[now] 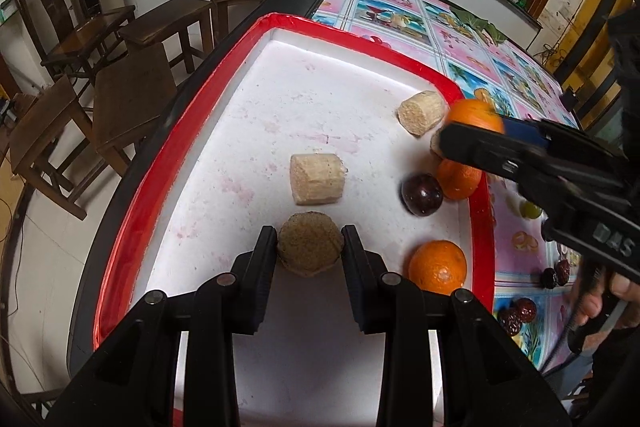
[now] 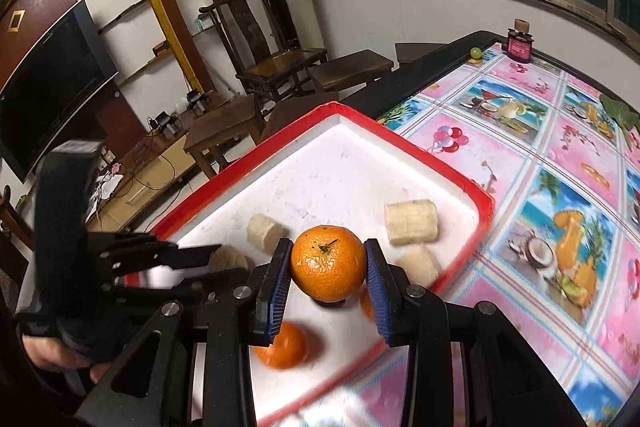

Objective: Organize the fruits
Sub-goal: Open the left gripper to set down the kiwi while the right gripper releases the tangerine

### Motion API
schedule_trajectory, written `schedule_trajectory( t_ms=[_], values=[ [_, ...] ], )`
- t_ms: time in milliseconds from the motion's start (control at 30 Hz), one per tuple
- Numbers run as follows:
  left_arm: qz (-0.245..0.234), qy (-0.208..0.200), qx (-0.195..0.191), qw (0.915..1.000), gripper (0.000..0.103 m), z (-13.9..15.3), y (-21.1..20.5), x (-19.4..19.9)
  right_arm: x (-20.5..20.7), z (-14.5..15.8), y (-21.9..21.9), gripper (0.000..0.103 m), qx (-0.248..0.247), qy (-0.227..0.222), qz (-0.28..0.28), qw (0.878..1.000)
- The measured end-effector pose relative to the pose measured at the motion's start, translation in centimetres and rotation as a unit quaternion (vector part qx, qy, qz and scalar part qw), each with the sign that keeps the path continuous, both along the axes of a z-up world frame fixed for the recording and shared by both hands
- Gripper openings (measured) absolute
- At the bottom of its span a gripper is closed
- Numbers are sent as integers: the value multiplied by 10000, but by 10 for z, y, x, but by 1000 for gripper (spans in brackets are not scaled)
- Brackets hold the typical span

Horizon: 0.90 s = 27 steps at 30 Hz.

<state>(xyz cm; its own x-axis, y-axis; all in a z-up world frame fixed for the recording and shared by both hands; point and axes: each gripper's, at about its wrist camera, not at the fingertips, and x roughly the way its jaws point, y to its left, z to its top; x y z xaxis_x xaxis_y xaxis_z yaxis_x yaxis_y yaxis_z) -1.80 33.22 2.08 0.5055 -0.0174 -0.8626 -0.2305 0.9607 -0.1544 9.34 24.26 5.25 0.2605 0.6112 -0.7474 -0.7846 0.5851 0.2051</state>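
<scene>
The left gripper point(image 1: 309, 247) was clenched on a banana chunk point(image 1: 310, 247), its cut end facing the camera, low over the white floor of the red-rimmed tray point(image 1: 132, 183). At one o'clock from that chunk a second banana piece point(image 1: 317, 178) lay on its side, and near the tray's far right rim a third piece point(image 1: 422, 111) rested at about one o'clock again. To the right, at three o'clock, an orange point(image 1: 438, 267) sat against the rim; beyond it a dark plum point(image 1: 421, 194) touched another orange point(image 1: 458, 178). The right gripper point(image 2: 328, 267) was grasping a mandarin point(image 2: 329, 262), stem up, between its blue pads point(image 2: 280, 287), above the tray's near right part; in the left wrist view it reached in from three o'clock. The tray floor showed faint pink stains. It stood on a table covered with a pink and blue cloth point(image 2: 540, 163) printed with fruit and drinks, with dried red dates point(image 1: 518, 313) and a green grape point(image 1: 531, 209) lying on the cloth just outside the rim. At the table's far end, twelve o'clock, stood a small dark jar point(image 2: 519, 45) with a small green ball point(image 2: 476, 51) near it. Past the table edge were wooden stools point(image 1: 168, 23) and a dark wooden chair point(image 2: 276, 43), at ten o'clock a television point(image 2: 48, 83), shelving, and windows along the back wall.
</scene>
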Motion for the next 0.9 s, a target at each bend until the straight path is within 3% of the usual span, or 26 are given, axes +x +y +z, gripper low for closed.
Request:
schedule_trajectory(
  t_ms=[333, 900],
  values=[
    [6, -16, 12, 10000, 31, 0, 3, 6, 18, -20, 33, 36, -122, 148, -24, 9998],
    [7, -138, -69, 9999, 31, -1, 7, 8, 23, -46, 46, 37, -477, 60, -41, 9988]
  ],
)
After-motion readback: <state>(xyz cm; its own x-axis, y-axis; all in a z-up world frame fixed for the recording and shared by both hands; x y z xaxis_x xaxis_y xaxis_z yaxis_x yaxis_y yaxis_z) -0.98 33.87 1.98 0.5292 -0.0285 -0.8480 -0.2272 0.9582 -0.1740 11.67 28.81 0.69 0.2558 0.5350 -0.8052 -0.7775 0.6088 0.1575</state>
